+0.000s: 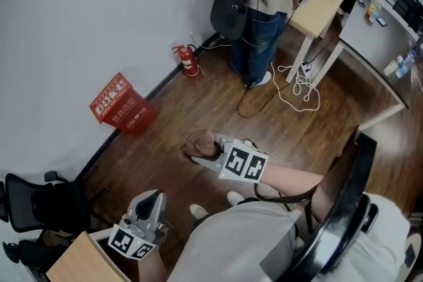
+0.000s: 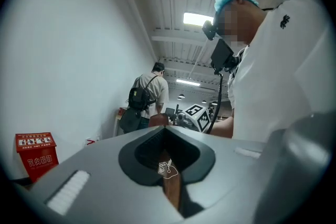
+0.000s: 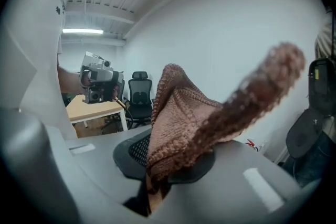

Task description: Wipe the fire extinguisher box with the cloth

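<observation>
Right gripper (image 1: 213,151) has its fingers (image 3: 247,181) clamped on the brown cloth (image 1: 198,144), which is bunched, w/ a loose end flopping up. Left gripper (image 1: 152,200) has its fingers closed on nothing, low near the wooden tabletop (image 1: 79,262). The fire extinguisher box (image 1: 123,106) sits on the floor vs. the wall, well apart from both grippers. Its long axis runs along the skirting, and the labelled face looks up & out into the room. Risks, imo: the grip is only a small bite of cloth, so hard rubbing could drag it free. The box looks light and may skid or tip w/o the left bracing it. There's also a cable (image 1: 301,92) and another person (image 1: 264,3) nearby.
</observation>
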Available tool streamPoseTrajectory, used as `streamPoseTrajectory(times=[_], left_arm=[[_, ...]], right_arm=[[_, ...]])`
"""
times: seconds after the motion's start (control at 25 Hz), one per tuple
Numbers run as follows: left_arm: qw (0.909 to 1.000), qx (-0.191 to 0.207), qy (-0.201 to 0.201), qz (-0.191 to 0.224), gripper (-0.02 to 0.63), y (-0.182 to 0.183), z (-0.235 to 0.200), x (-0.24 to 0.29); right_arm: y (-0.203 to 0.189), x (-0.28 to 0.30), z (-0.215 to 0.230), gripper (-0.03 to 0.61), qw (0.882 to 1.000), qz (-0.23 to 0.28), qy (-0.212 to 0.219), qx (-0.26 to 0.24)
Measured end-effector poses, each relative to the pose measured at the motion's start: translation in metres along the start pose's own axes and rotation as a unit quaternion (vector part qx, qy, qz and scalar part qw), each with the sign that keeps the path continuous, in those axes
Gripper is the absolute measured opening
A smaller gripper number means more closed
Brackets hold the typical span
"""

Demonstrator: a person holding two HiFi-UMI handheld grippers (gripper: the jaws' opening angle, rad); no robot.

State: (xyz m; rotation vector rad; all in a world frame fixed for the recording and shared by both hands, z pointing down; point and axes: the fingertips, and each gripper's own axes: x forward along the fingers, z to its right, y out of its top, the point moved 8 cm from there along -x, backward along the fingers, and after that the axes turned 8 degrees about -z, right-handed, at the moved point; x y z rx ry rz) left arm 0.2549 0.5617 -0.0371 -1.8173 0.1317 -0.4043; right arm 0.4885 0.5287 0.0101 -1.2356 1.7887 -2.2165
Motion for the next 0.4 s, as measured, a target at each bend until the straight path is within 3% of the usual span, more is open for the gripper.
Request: streamPoseTrajectory(times=[0.4], left_arm=[[0.9999, 0.007, -0.007, -0.004, -0.002, -0.012, 0.046, -0.012]], right_arm=[[-0.013, -0.026, -0.035, 0.041, 1.000, -0.011, 0.005, 0.002]])
